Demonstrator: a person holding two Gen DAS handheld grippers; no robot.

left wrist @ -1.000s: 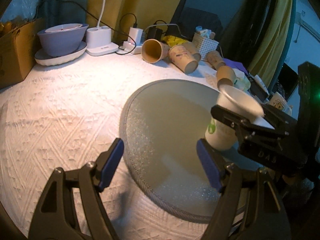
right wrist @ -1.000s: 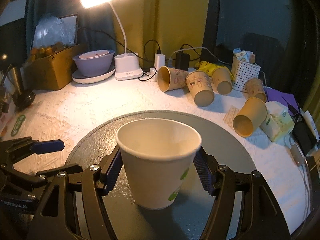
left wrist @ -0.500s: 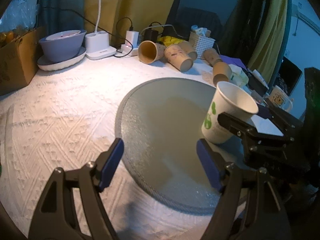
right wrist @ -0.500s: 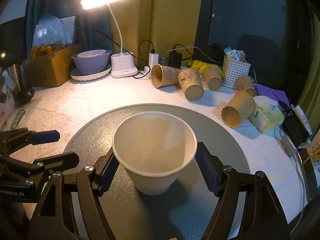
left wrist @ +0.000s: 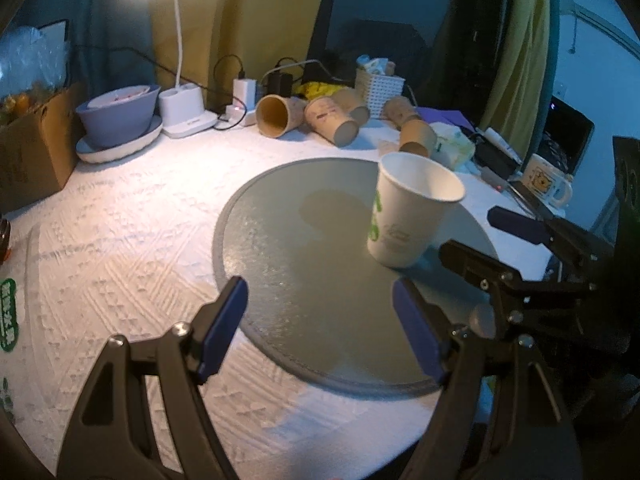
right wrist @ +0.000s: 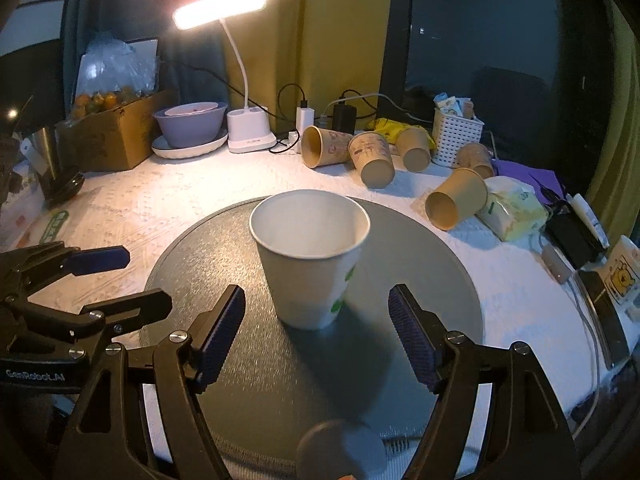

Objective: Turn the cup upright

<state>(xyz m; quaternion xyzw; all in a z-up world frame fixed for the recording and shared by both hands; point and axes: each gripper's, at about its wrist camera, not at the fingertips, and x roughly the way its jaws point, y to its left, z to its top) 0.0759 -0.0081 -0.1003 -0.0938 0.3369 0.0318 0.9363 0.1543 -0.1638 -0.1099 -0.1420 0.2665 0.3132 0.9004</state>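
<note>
The white paper cup (right wrist: 310, 258) stands upright, mouth up, on the round grey mat (right wrist: 420, 256) that lies on the desk (left wrist: 120, 220), toward the mat's side nearest the brown cups. The right tool (right wrist: 316, 330) sits just short of the cup with its blue pads spread wide, one to each side and neither touching the cup; it holds nothing. The left tool (left wrist: 320, 326) hangs over the near edge of the mat, well apart from the cup, its pads also wide apart and gripping nothing. In the left wrist view the right tool (left wrist: 516, 240) shows just beside the cup (left wrist: 412, 210). Beyond the mat, several brown paper cups (right wrist: 372, 156) lie on their sides near a white basket (right wrist: 456, 136). Left of them stand a lit desk lamp (right wrist: 248, 128), a grey bowl on a plate (right wrist: 190, 126) and a cardboard box (right wrist: 108, 136).
</note>
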